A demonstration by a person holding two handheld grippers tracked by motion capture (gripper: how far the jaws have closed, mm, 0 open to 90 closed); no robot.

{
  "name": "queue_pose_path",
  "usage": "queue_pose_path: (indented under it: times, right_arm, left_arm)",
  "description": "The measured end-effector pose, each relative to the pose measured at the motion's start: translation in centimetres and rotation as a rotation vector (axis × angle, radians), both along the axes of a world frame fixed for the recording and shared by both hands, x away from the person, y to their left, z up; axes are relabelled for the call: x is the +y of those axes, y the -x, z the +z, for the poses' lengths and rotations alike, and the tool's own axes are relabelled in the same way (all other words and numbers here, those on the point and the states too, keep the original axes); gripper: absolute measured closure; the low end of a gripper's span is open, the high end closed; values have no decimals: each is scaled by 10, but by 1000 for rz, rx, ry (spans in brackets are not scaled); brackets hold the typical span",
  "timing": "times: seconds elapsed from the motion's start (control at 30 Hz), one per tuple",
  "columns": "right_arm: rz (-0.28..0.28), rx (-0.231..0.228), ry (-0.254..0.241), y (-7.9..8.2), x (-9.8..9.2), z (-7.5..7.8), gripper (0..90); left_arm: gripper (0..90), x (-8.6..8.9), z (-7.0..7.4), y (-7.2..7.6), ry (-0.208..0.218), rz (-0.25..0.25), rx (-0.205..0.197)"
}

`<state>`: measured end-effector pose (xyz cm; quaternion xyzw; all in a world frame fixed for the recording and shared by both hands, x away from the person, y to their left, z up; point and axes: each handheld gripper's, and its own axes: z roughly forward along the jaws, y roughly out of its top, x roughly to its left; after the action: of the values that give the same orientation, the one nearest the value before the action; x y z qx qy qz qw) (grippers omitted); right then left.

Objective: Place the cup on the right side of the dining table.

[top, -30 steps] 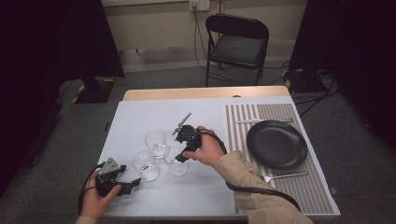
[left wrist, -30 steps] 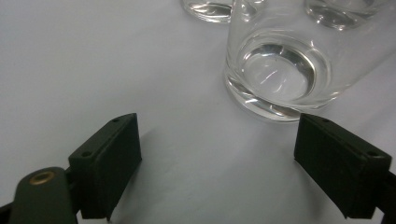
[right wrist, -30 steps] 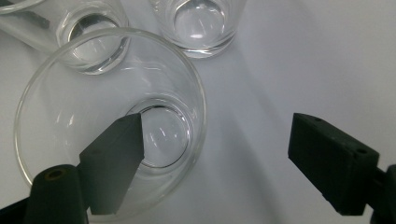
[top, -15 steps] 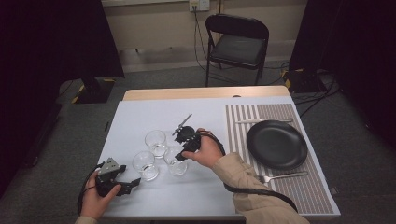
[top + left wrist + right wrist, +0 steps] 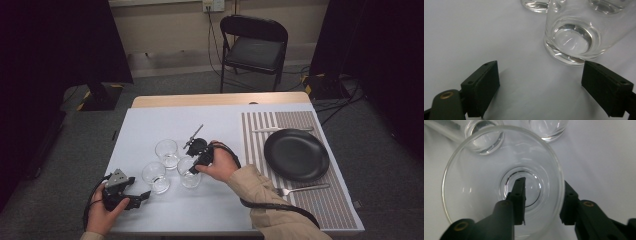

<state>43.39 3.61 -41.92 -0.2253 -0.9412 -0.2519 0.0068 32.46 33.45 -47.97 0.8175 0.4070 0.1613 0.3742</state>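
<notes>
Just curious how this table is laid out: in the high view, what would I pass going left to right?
Left gripper → glass → glass in the right gripper → black plate.

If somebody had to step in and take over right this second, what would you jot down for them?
Right gripper: one jaw inside the nearest glass, the other outside its wall; jaws have just been closing on that wall, and whether they clamp it yet is unclear.
Left gripper: open, holding nothing, low over the white table, facing the left glass.
The far glass stands upright just behind the other two.
Black plate sits on the striped mat, with a fork on the mat's near side.
Done: the reach to the glass.
Left: confirm the grip and lift; no glass is raised yet.
</notes>
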Motion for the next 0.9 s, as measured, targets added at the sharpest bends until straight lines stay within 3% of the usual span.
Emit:
queue_pose_path:
  times: [0.37,0.6,0.9]
  right_arm:
    - [-11,3,7,1,-12,-5,762]
    - [-27,2,-23,5,-13,-4,839]
    - [-51,-20,-34,11,-14,-3,844]
  left_arm:
    - [141,0,0,0,-1,1,0]
    - [142,0,0,0,-1,1,-1]
    - [142,0,0,0,3,3,1]
